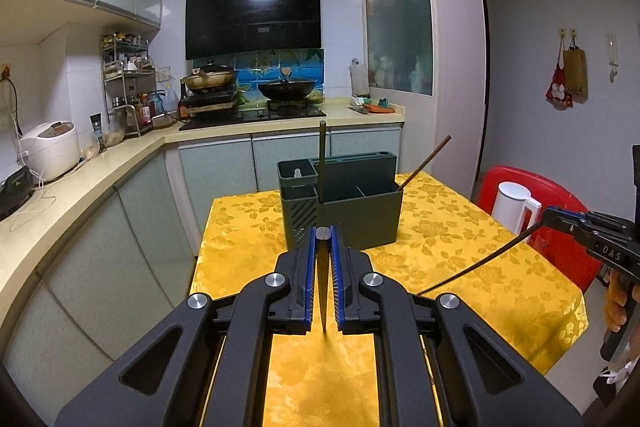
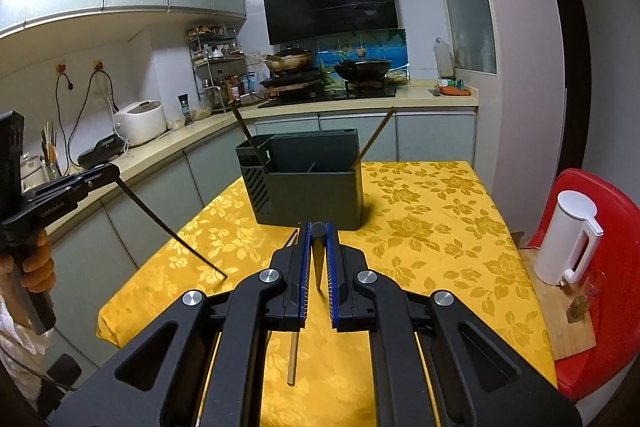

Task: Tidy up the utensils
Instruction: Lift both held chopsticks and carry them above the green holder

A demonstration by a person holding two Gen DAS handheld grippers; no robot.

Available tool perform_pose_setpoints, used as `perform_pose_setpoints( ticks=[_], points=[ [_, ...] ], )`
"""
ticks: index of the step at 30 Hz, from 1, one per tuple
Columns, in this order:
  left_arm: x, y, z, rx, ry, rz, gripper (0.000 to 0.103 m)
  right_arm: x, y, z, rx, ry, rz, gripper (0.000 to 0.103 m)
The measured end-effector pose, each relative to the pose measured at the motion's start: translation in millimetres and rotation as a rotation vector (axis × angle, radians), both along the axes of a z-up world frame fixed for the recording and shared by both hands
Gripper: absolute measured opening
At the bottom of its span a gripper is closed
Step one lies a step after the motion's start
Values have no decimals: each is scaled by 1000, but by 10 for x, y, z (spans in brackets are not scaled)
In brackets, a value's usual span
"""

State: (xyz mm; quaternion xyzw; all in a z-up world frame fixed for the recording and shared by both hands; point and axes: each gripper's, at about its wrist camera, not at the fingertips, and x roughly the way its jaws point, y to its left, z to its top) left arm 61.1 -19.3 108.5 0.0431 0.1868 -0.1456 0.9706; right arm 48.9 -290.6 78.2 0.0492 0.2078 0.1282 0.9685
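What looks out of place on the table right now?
One chopstick lies loose on the yellow tablecloth, under the right claw, not in the dark green utensil holder. The two chopsticks already in the holder lean opposite ways. Nothing looks spilled or broken.

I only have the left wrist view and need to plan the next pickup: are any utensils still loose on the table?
Observer: Yes. One pale chopstick lies on the yellow tablecloth, beneath the right gripper, which holds a dark chopstick.
Operator: Anything off the table's right edge that I could knock?
Observer: The white kettle stands on a wooden board on the red stool, with a small glass beside it.
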Motion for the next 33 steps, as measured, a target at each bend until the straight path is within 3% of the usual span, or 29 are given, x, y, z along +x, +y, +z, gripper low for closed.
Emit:
perform_pose_setpoints(
  ticks=[33],
  points=[
    [322, -97, 177, 8, -1, -24, 7, 524, 26, 250, 39, 41, 37, 8]
  ],
)
